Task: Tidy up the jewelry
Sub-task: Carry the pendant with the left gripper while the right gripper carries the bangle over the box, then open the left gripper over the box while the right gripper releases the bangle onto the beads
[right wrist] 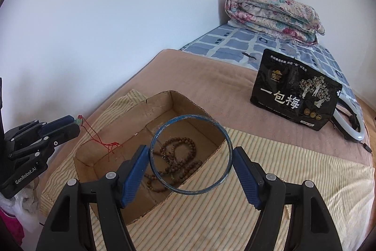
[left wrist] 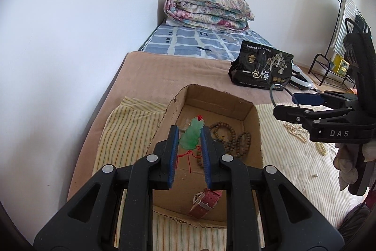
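An open cardboard box point(left wrist: 256, 133) sits on a striped cloth point(left wrist: 127, 133) on the bed. My left gripper point(left wrist: 189, 133) is shut on a green jade pendant point(left wrist: 191, 135) with a red cord, held above the box. In the box lie brown prayer beads point(left wrist: 232, 135) and a red-strap watch point(left wrist: 206, 201). My right gripper point(right wrist: 191, 153) is shut on a blue bangle point(right wrist: 225, 133), held over the box's near wall point(right wrist: 164, 194). The beads point(right wrist: 178, 157) show through the ring. A pearl necklace point(left wrist: 298, 133) lies on the cloth right of the box.
A black snack bag point(left wrist: 260, 67) stands on the brown blanket beyond the box, with a white ring light point(right wrist: 352, 124) behind it. A folded floral quilt point(left wrist: 206, 11) lies at the bed's far end. A white wall runs along the left. A metal rack point(left wrist: 333, 62) stands far right.
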`<control>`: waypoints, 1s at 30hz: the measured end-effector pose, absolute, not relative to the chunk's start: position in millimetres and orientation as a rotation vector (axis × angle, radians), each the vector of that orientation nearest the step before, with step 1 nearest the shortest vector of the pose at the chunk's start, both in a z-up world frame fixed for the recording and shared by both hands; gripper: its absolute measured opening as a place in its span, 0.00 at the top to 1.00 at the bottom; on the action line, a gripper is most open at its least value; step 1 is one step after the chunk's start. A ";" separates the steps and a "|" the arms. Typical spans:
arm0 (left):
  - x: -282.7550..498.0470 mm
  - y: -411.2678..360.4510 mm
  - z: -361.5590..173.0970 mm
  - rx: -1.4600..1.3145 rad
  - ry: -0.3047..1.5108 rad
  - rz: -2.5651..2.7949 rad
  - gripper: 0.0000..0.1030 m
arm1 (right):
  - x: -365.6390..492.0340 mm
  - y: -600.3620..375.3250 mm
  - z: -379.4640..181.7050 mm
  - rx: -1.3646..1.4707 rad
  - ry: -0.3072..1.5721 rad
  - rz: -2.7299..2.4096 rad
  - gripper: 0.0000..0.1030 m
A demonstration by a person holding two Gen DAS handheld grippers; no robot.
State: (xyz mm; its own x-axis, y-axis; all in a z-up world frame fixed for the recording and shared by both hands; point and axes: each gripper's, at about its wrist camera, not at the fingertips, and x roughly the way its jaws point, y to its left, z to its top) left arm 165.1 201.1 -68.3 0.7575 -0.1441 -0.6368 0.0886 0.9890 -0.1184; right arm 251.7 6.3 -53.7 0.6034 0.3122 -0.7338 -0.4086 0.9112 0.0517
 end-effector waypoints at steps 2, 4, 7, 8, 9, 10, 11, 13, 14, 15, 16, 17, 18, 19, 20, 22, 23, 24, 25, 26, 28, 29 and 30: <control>168.0 202.5 -74.5 -0.084 0.710 -0.125 0.83 | 257.8 11.8 -62.0 -0.120 0.839 0.420 0.28; 170.3 203.0 -79.2 -0.084 0.720 -0.123 0.83 | 264.0 16.1 -69.7 -0.112 0.853 0.423 0.28; 174.3 204.2 -85.3 -0.090 0.733 -0.123 0.83 | 270.5 20.9 -78.0 -0.099 0.869 0.426 0.28; 175.5 204.5 -86.8 -0.091 0.737 -0.124 0.83 | 273.1 22.3 -80.2 -0.095 0.874 0.428 0.28; 176.3 204.4 -89.0 -0.092 0.741 -0.124 0.83 | 275.0 23.4 -82.8 -0.090 0.878 0.431 0.28; 177.1 204.9 -90.7 -0.092 0.744 -0.124 0.83 | 276.0 24.3 -84.5 -0.088 0.881 0.433 0.28; 177.3 205.0 -91.6 -0.091 0.747 -0.125 0.83 | 277.1 25.7 -86.4 -0.087 0.885 0.434 0.28; 178.3 203.8 -93.4 -0.084 0.752 -0.124 0.83 | 279.5 28.0 -90.0 -0.089 0.891 0.435 0.28; 177.9 203.5 -93.6 -0.079 0.755 -0.124 0.83 | 279.8 29.3 -91.0 -0.090 0.893 0.436 0.28; 178.8 202.4 -93.9 -0.072 0.757 -0.123 0.83 | 280.5 30.0 -91.8 -0.091 0.894 0.437 0.27; 178.9 201.4 -94.2 -0.065 0.757 -0.123 0.83 | 280.9 30.7 -92.3 -0.093 0.895 0.437 0.27; 178.5 201.0 -94.0 -0.065 0.754 -0.127 0.83 | 281.1 31.0 -92.1 -0.095 0.895 0.435 0.27; 178.4 200.9 -94.0 -0.069 0.755 -0.130 0.83 | 281.2 31.3 -92.0 -0.096 0.895 0.433 0.24; 177.9 200.8 -94.2 -0.070 0.756 -0.131 0.83 | 281.2 31.0 -91.7 -0.096 0.894 0.431 0.20; 177.9 200.8 -94.7 -0.067 0.760 -0.128 0.79 | 280.8 30.9 -90.5 -0.093 0.891 0.429 0.19; 177.6 200.2 -94.9 -0.063 0.761 -0.118 0.64 | 279.8 29.3 -88.5 -0.087 0.884 0.428 0.16; 176.8 200.3 -94.5 -0.064 0.756 -0.114 0.62 | 279.5 29.2 -87.8 -0.086 0.882 0.427 0.16; 176.5 200.3 -94.5 -0.065 0.757 -0.113 0.62 | 278.7 28.4 -86.8 -0.085 0.880 0.425 0.16; 176.1 200.8 -94.4 -0.067 0.758 -0.111 0.62 | 277.8 27.7 -85.9 -0.083 0.878 0.424 0.16; 175.8 201.4 -94.5 -0.068 0.759 -0.108 0.62 | 277.0 26.8 -85.0 -0.081 0.876 0.425 0.16; 175.1 201.6 -94.3 -0.072 0.762 -0.106 0.62 | 275.6 25.6 -83.5 -0.081 0.874 0.426 0.16; 174.5 201.1 -93.9 -0.072 0.762 -0.107 0.62 | 274.9 25.1 -82.7 -0.082 0.873 0.425 0.16; 173.8 200.7 -93.3 -0.071 0.761 -0.106 0.62 | 273.8 24.4 -81.8 -0.083 0.871 0.425 0.16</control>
